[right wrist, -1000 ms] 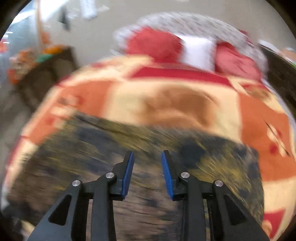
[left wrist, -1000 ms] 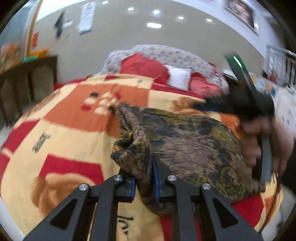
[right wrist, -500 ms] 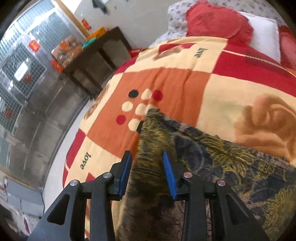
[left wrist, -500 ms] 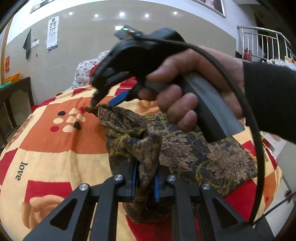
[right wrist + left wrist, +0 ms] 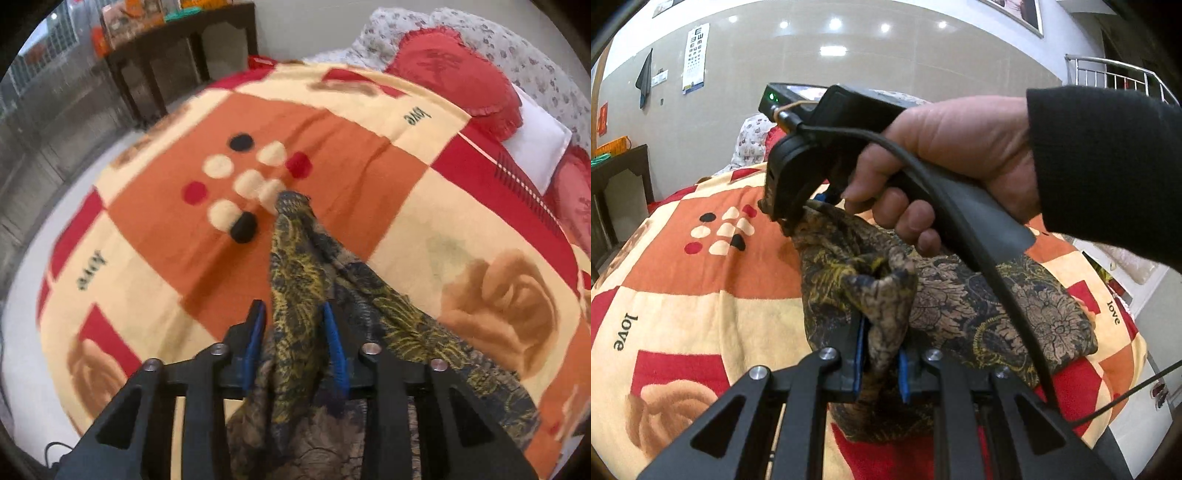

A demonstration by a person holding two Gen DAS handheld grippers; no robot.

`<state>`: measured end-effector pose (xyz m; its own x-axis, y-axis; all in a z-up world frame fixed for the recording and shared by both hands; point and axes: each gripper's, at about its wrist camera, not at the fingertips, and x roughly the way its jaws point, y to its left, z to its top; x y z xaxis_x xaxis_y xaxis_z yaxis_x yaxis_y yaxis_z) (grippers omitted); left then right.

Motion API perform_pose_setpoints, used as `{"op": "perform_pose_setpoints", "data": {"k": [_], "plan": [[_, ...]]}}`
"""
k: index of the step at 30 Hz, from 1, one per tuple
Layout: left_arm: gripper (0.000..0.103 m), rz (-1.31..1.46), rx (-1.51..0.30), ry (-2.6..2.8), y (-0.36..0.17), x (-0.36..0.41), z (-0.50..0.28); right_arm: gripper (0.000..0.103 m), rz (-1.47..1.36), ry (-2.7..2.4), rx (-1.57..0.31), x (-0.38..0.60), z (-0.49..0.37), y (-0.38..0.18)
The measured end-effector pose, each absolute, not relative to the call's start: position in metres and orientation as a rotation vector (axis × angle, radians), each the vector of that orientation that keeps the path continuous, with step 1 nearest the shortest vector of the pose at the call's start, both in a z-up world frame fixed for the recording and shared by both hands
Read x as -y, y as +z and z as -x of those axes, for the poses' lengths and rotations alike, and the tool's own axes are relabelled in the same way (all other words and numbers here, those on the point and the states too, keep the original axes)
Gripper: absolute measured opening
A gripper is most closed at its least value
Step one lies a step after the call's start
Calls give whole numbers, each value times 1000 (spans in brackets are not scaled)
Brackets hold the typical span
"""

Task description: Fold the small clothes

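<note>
A small dark garment with a gold and brown floral print (image 5: 979, 306) lies on an orange, cream and red patchwork blanket (image 5: 683, 295). My left gripper (image 5: 881, 354) is shut on a bunched near edge of the garment. My right gripper (image 5: 295, 347) has its blue-padded jaws around a raised fold of the same garment (image 5: 295, 280), and they look closed on it with a wide wad of cloth between them. In the left wrist view the right gripper (image 5: 790, 218) shows from behind, held by a hand in a black sleeve, at the garment's far corner.
Red cushions (image 5: 454, 74) and a white pillow (image 5: 535, 147) lie at the bed's head. A dark wooden side table (image 5: 177, 55) stands by the far left of the bed. The grey floor (image 5: 44, 177) runs along the left edge.
My right gripper swung over to the garment's far corner, lowered onto it, and its jaws came in on the fold. My left gripper kept its hold.
</note>
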<state>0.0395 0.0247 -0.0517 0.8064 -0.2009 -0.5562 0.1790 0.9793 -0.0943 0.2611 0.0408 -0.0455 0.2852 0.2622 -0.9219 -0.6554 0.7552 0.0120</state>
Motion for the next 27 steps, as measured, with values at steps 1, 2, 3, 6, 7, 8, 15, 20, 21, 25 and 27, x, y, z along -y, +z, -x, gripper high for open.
{"op": "perform_pose_setpoints", "data": {"k": [1,2,3,6,7,8,15,20,21,25,27], "plan": [[14,41,-601,-203,-51,-25,-40,15,406,629,-1138,-40,-263,-48],[14,44,-603,-203,-51,-25,-41,14,396,627,-1143,-38,-266,-48],[14,46,-604,-204,-50,-25,-40,12,380,624,-1145,-34,-267,-48],[14,59,-602,-226,-44,-23,-39,10,318,628,-1145,-17,-271,-41],[14,57,-599,-231,-43,-21,-39,10,301,628,-1145,-11,-271,-38],[14,56,-595,-244,-40,-17,-38,10,286,624,-1144,-1,-272,-35],[13,16,-592,-342,-33,31,-35,9,261,571,-1133,69,-268,-15],[12,2,-608,-419,-32,72,-35,9,270,515,-1135,126,-265,-10],[11,-4,-613,-438,-32,82,-35,9,273,507,-1137,135,-265,-10],[7,-24,-633,-497,-33,113,-35,9,333,463,-1148,168,-264,-13],[7,-31,-643,-525,-36,129,-37,9,345,451,-1152,181,-265,-16]]}}
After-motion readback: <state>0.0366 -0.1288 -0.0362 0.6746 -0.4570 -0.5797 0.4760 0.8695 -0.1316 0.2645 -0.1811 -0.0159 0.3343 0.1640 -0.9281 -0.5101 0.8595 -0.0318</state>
